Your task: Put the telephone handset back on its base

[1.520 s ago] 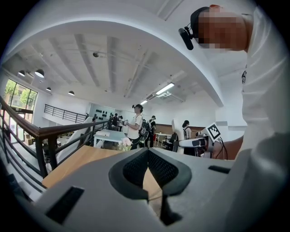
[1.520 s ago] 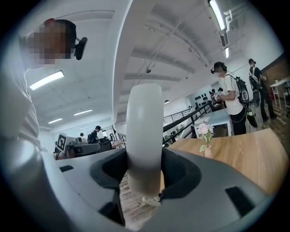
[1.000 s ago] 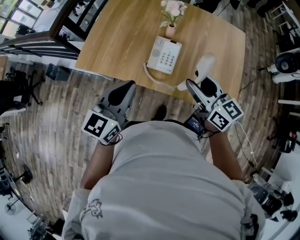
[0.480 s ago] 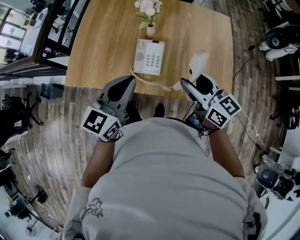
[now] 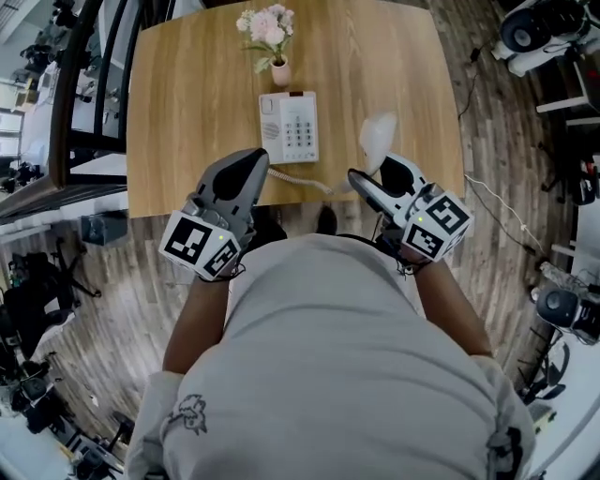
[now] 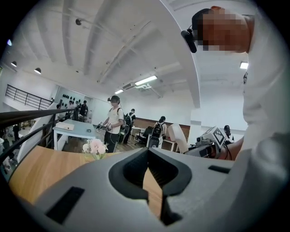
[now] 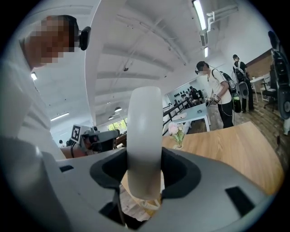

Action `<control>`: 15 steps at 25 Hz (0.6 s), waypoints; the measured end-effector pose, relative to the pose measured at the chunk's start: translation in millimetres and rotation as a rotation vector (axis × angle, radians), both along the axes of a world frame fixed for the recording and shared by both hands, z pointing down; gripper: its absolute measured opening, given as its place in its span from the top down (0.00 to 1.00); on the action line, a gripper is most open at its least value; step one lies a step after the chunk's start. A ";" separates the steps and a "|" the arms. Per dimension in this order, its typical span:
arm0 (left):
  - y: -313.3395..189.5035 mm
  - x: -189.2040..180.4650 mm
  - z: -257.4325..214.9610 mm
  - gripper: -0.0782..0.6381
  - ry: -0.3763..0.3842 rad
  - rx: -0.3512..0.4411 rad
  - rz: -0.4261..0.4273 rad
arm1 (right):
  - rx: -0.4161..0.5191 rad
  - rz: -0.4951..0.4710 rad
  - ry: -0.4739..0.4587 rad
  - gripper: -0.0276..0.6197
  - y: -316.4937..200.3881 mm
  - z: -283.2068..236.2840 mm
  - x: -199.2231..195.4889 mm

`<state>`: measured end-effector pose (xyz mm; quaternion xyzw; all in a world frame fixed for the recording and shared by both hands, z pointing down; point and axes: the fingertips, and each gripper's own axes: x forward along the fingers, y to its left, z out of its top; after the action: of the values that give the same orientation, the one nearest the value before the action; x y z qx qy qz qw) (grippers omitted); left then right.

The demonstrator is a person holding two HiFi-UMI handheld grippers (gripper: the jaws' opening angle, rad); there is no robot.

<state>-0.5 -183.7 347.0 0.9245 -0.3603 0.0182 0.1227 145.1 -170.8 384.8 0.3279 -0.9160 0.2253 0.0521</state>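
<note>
Your left tool is closed together, empty, at the counter edge; the base has come nearer, now straight ahead; your right tool stays clamped on the handset, held right of the base, apart from it; the placing can begin.

Bright, even indoor light all round. Both gripper views are heavy fisheye with black corners and a bowed ceiling. A strip light blows out mid-frame in the left one, another strip light at top right in the right one. Head view's sharp, floor bends at the edges, white handset slightly washed out, faint shadows on the table.
</note>
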 end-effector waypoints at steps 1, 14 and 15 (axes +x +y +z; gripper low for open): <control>-5.0 -5.0 1.0 0.88 0.001 -0.004 0.015 | -0.006 0.012 0.002 0.61 -1.3 2.5 -6.0; -52.7 -80.2 26.3 0.88 -0.020 -0.051 0.192 | -0.061 0.155 0.066 0.61 -36.8 34.9 -86.2; -55.3 -83.5 26.9 0.88 -0.019 -0.053 0.205 | -0.067 0.169 0.072 0.61 -38.6 36.5 -89.4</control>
<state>-84.1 -239.0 374.0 0.9527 -0.2645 0.0491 0.1414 55.6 -209.5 421.3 0.4099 -0.8746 0.2473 0.0767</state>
